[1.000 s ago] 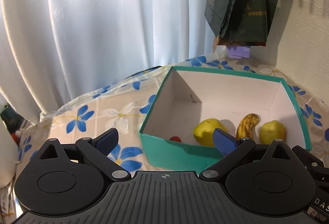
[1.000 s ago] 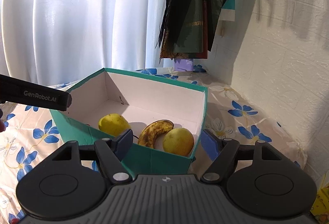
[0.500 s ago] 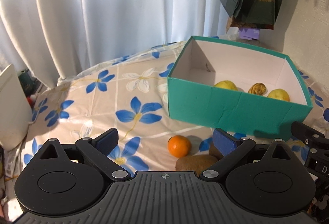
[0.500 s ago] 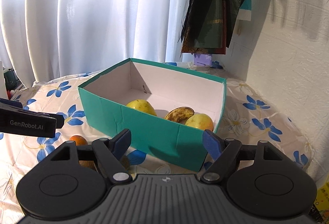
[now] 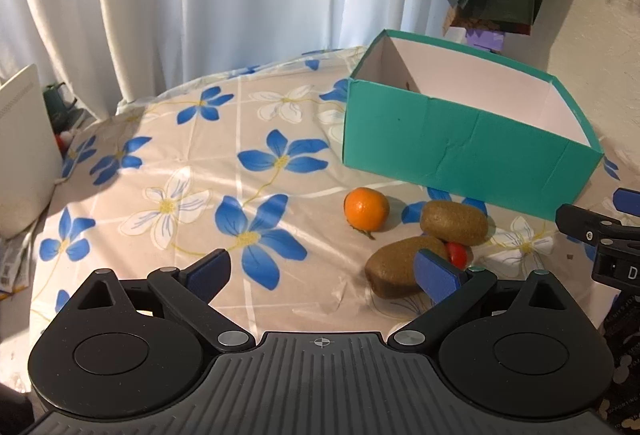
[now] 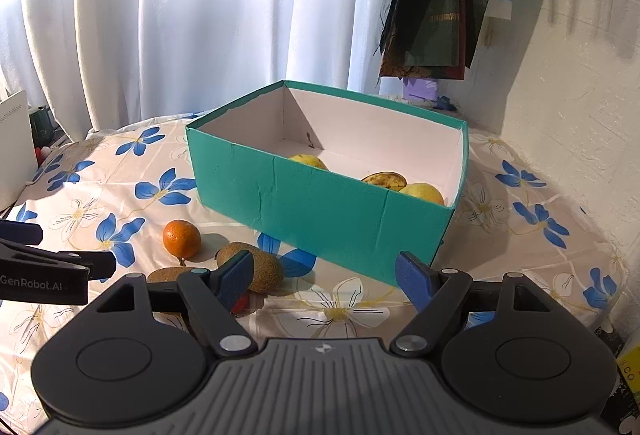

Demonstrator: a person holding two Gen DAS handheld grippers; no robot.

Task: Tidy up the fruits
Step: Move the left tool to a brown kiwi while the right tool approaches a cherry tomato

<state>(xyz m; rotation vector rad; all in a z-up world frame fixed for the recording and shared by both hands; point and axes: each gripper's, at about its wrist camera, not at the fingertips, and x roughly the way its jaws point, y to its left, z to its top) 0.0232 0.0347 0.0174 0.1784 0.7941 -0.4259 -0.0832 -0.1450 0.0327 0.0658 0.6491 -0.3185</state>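
Fruits sorted only partly. Left view: left gripper (image 5: 322, 273), spread and empty, now pulled back from over the box (image 5: 460, 151) and lowered toward loose fruit just ahead: one orange (image 5: 366, 208), two kiwis (image 5: 454, 222), one small red fruit (image 5: 457, 254). Next pickup likely. Right view: right gripper (image 6: 324, 281), jaws just widened with nothing between, likewise backed off; box ahead showing two yellow fruits (image 6: 424, 192), one banana (image 6: 384, 180).

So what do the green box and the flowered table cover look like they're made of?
The green box looks like thin cardboard with a matte teal outside and plain white inside; creases and dents run down its near wall. The table cover is probably glossy plastic or vinyl: it shines and wrinkles stiffly.
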